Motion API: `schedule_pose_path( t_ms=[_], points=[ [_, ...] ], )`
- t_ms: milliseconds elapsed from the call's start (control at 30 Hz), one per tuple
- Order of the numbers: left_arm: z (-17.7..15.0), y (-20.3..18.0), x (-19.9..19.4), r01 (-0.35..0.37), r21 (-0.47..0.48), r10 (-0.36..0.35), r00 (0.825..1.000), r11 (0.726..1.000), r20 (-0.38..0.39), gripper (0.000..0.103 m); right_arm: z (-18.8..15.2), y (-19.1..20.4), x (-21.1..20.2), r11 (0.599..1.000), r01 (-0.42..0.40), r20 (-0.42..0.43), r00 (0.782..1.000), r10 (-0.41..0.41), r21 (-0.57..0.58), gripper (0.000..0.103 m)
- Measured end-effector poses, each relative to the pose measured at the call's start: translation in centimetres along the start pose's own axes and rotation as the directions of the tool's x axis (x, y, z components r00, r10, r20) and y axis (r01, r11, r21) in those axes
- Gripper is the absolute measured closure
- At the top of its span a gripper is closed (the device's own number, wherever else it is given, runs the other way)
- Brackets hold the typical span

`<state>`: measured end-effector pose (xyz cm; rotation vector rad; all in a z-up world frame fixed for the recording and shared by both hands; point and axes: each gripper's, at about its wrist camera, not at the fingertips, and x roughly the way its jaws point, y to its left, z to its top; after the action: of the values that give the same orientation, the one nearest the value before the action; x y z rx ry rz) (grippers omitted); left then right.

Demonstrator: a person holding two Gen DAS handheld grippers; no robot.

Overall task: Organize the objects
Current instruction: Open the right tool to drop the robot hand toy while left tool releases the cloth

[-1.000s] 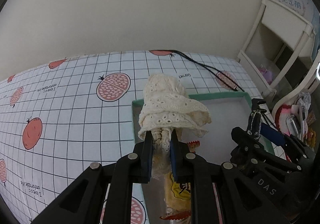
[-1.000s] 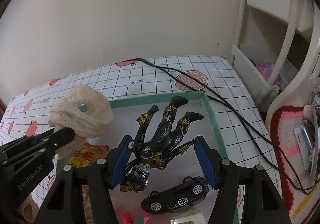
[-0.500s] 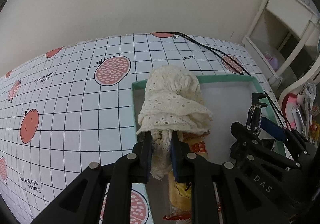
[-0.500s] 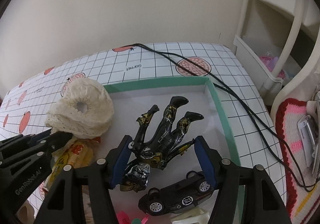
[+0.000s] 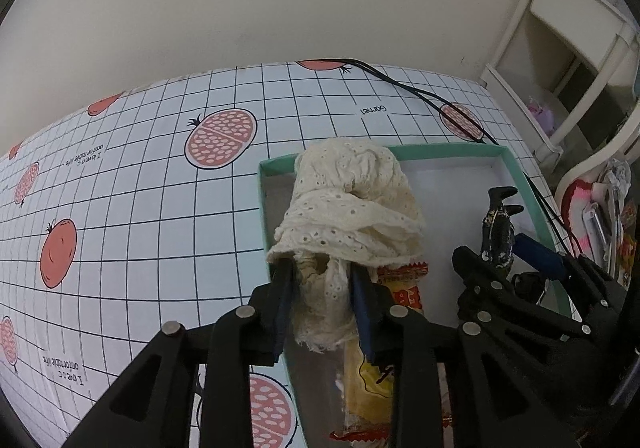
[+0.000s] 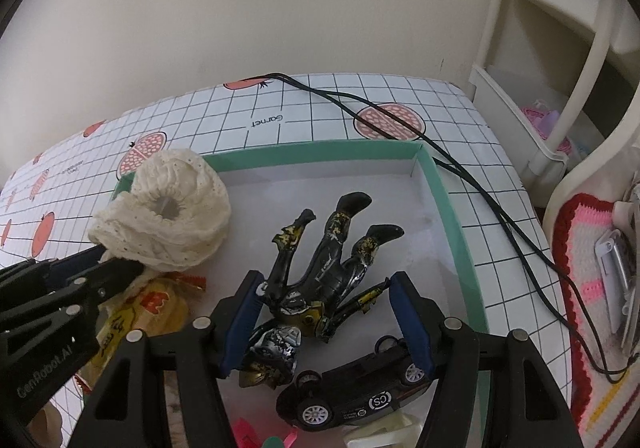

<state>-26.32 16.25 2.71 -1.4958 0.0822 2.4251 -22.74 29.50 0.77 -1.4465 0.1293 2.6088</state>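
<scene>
Left wrist view
Surface: a white tablecloth (image 5: 160, 208) with a black grid, printed with pomegranate halves and red fruits, meets a plain cream wall.
Room: a cream shelf unit (image 5: 560, 60) stands at the right; two black cables (image 5: 420, 92) run across the cloth past the box.
Box: a teal-rimmed box (image 5: 516, 176) with a white floor sits on the cloth.
Left gripper (image 5: 322, 300): its fingers are spread slightly, with the tail of a cream lace scrunchie (image 5: 352, 208) between them; the scrunchie is over the box's left part.
Snack: a yellow and red snack packet (image 5: 372, 372) lies in the box under the gripper.
Writing: "Garnet" and "I love comfortable life" are printed upside down on the cloth; blue characters on the upper right wall are too small to read.

Right wrist view
Right gripper (image 6: 332, 324): its blue-padded fingers are apart, either side of a black and gold action figure (image 6: 324, 272); contact is unclear.
Figure: head toward the camera, legs pointing away, over the box floor.
Car: a black toy car (image 6: 360, 396) lies beside the figure, marked "CS" on its door.
Left gripper body: reads "GenRobot.AI".
Right edge: a crocheted red, pink and cream mat (image 6: 592, 288).
</scene>
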Motion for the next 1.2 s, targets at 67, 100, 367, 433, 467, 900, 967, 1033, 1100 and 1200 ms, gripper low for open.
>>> schedule_pose_path(
  t_ms=[67, 100, 367, 433, 467, 900, 967, 1033, 1100, 1200],
  points=[
    [0.1, 0.0, 0.0, 0.003, -0.006, -0.003, 1.000, 1.000, -0.006, 0.072, 0.0, 0.0, 0.0, 1.000, -0.001, -0.006, 1.000, 0.001, -0.006, 0.034],
    [0.1, 0.0, 0.0, 0.005, -0.006, -0.005, 1.000, 1.000, -0.010, 0.071, 0.0, 0.1, -0.1, 1.000, -0.001, -0.006, 1.000, 0.001, -0.007, 0.034],
    [0.4, -0.8, -0.9, -0.004, 0.033, 0.004, 1.000, 0.999, -0.004, 0.056, 0.4, 0.5, -0.6, 1.000, -0.003, -0.010, 1.000, 0.003, -0.013, 0.030],
    [0.6, -0.9, -1.3, -0.023, 0.046, 0.023, 1.000, 0.999, 0.005, 0.052, 0.6, 0.5, -0.8, 1.000, -0.003, -0.009, 1.000, 0.002, -0.012, 0.030],
    [0.6, -0.9, -1.5, -0.028, 0.050, 0.027, 1.000, 0.998, 0.008, 0.052, 0.7, 0.5, -1.0, 1.000, -0.002, -0.008, 1.000, 0.002, -0.011, 0.030],
    [1.6, 1.0, -3.2, -0.065, 0.000, 0.065, 0.996, 0.998, 0.059, 0.043, 1.4, 0.0, -2.1, 1.000, -0.010, 0.013, 1.000, 0.009, 0.024, 0.030],
    [1.7, 1.5, -3.0, -0.074, -0.021, 0.075, 0.996, 0.997, 0.054, 0.031, 1.4, -0.2, -2.2, 0.999, -0.009, 0.022, 1.000, 0.009, 0.031, 0.025],
    [1.7, 1.9, -3.1, -0.079, -0.042, 0.082, 0.995, 0.996, 0.061, 0.030, 1.4, -0.3, -2.4, 0.999, -0.010, 0.033, 0.999, 0.009, 0.036, 0.020],
    [1.7, 2.5, -3.1, -0.085, -0.068, 0.089, 0.994, 0.994, 0.064, 0.028, 1.4, -0.5, -2.4, 0.999, -0.010, 0.038, 0.999, 0.008, 0.035, 0.020],
    [1.6, 3.1, -3.1, -0.096, -0.089, 0.101, 0.993, 0.991, 0.060, 0.022, 1.4, -0.5, -2.4, 0.999, -0.010, 0.039, 0.999, 0.008, 0.035, 0.017]
  ],
)
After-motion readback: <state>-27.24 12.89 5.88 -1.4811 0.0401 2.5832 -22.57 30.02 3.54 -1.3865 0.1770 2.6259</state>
